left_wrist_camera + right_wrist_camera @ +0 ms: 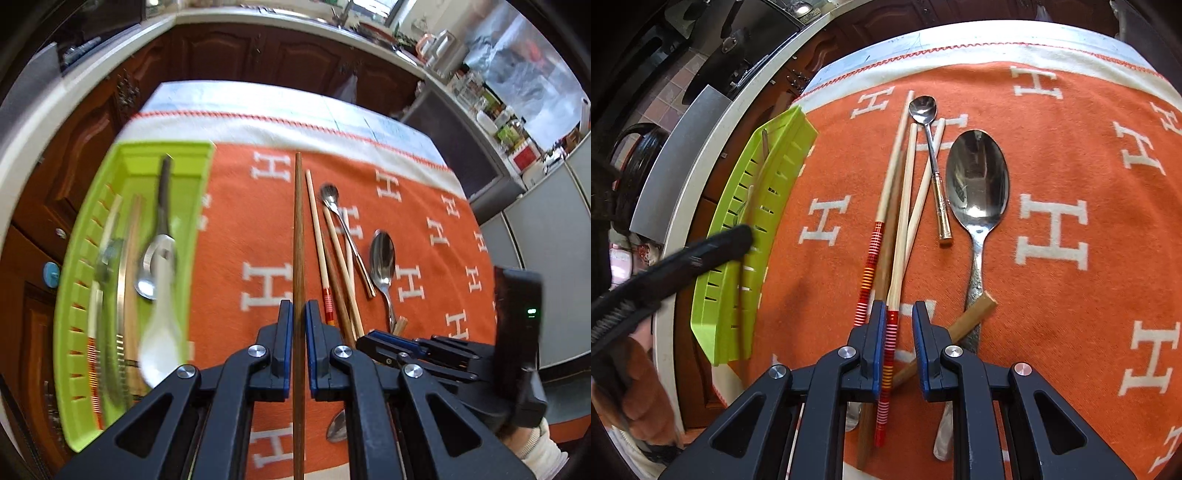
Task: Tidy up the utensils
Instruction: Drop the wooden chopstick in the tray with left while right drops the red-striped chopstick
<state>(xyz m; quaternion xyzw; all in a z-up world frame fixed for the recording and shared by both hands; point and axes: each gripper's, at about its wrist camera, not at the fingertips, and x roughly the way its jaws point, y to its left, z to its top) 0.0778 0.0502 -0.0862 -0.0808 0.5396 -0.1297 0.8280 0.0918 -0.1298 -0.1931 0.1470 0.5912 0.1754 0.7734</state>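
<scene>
Left tongs (298, 314): jaws nearly closed, clamped on the dark wooden chopstick (298, 229), which passes straight between the blue pads.
Dark wooden chopstick: long axis runs along the fingers; one end points away toward the far edge of the cloth, the other runs back under the tongs and out of the bottom of the left wrist view. It is raised above the orange cloth (424, 206), just left of the loose utensils.
Right tongs (899, 314): jaws partly open, around the striped end of a pale chopstick (903, 206); the left pad looks to be against it, the right pad stands clear. Whether it is actually gripped I cannot tell.
Pale chopstick: lies lengthwise on the cloth, plain tip pointing away, red-and-white banded end toward the camera.
Other chopsticks: a second one with a red striped handle (873, 258) lies just left, roughly parallel; a third pale one crosses them at a slant.
Small spoon (929, 147): bowl at the far end, handle toward the camera.
Large spoon (977, 177): just right of it, bowl up and at the far end.
Green tray (110, 280): on the left edge of the worktop, long axis parallel with the chopsticks; it holds spoons and chopsticks laid lengthwise, blurred.
</scene>
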